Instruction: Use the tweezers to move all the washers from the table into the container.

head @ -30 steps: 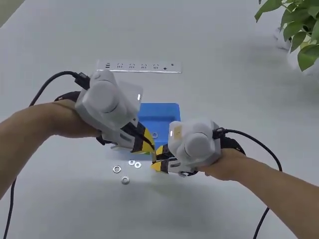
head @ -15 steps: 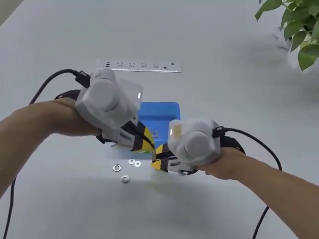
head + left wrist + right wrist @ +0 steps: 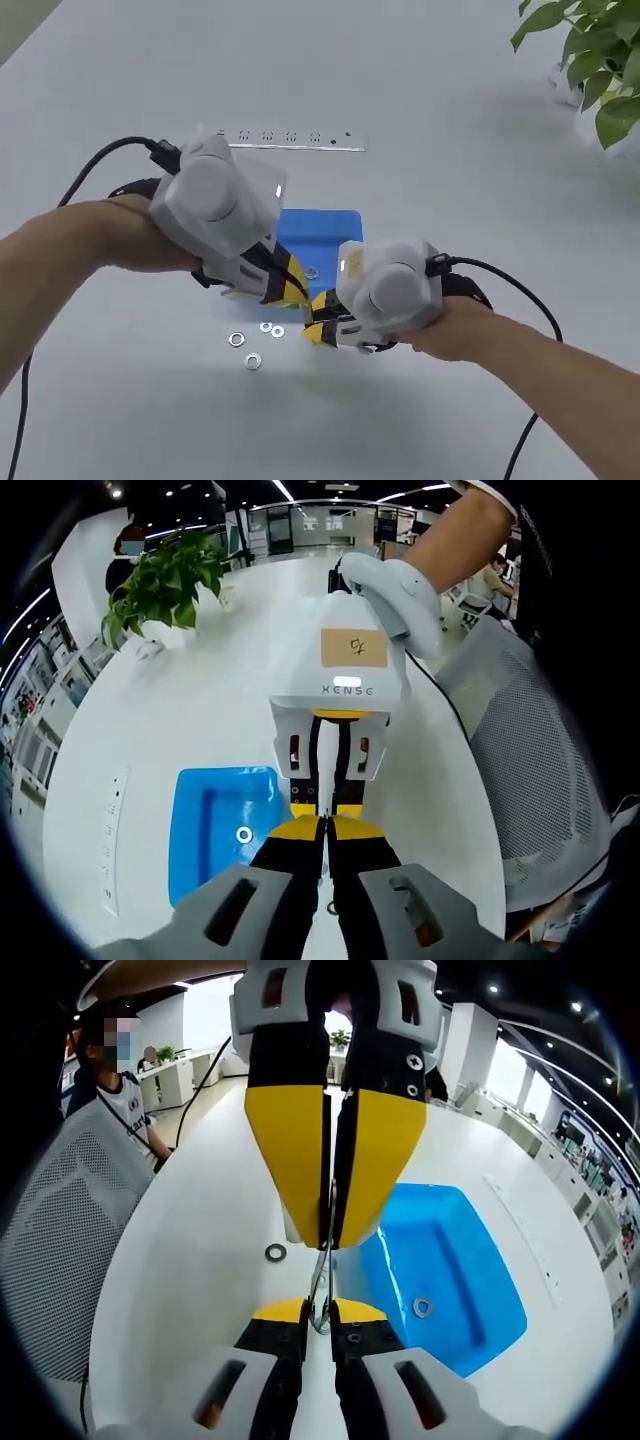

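Note:
The blue container (image 3: 325, 228) lies on the white table with one washer (image 3: 312, 272) inside. Several loose washers (image 3: 252, 362) lie on the table in front of it, below my left gripper. My left gripper (image 3: 292, 285) and right gripper (image 3: 318, 326) meet tip to tip at the container's near edge. Thin silver tweezers (image 3: 320, 1285) run between them. In the right gripper view my right gripper (image 3: 320, 1312) is shut on the tweezers' end. The left gripper's yellow fingers (image 3: 290, 1150) close around the tweezers from above. In the left gripper view my left gripper (image 3: 325, 825) is shut on the tweezers (image 3: 325, 785).
A white power strip (image 3: 285, 138) lies behind the container. A potted plant (image 3: 590, 60) stands at the far right. Cables trail from both grippers across the table. A mesh chair (image 3: 70, 1230) stands past the table's edge. One loose washer (image 3: 275, 1252) lies left of the container (image 3: 440, 1260).

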`<action>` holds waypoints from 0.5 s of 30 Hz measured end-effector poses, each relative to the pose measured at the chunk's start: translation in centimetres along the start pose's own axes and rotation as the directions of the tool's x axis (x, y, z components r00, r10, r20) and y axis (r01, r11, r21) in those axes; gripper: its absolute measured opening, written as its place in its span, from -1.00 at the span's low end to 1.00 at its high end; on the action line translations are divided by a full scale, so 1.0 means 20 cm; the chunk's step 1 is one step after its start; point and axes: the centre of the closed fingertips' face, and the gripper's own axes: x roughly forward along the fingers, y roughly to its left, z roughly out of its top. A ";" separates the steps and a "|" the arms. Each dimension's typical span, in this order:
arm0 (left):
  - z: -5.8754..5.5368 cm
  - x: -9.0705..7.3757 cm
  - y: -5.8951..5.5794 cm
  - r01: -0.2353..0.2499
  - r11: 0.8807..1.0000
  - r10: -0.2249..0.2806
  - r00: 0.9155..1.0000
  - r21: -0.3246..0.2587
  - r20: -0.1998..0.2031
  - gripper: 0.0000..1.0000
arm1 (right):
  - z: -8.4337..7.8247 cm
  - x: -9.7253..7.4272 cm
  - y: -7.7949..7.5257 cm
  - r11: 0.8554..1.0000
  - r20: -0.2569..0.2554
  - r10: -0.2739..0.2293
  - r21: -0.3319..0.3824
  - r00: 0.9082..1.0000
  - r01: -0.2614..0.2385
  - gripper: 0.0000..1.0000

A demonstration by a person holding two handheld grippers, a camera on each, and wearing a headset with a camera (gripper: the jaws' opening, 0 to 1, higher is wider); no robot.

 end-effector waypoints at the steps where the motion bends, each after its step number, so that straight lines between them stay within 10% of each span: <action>1: 0.00 -0.01 0.00 -0.001 1.000 0.001 1.000 0.000 0.000 -0.90 | 0.01 0.00 0.00 1.000 0.000 0.000 -0.001 1.000 0.000 -0.79; 15: 0.05 -0.09 0.00 -0.011 1.000 0.011 1.000 0.002 -0.004 -0.90 | 0.09 -0.06 -0.01 1.000 0.002 -0.008 -0.022 1.000 0.008 -0.79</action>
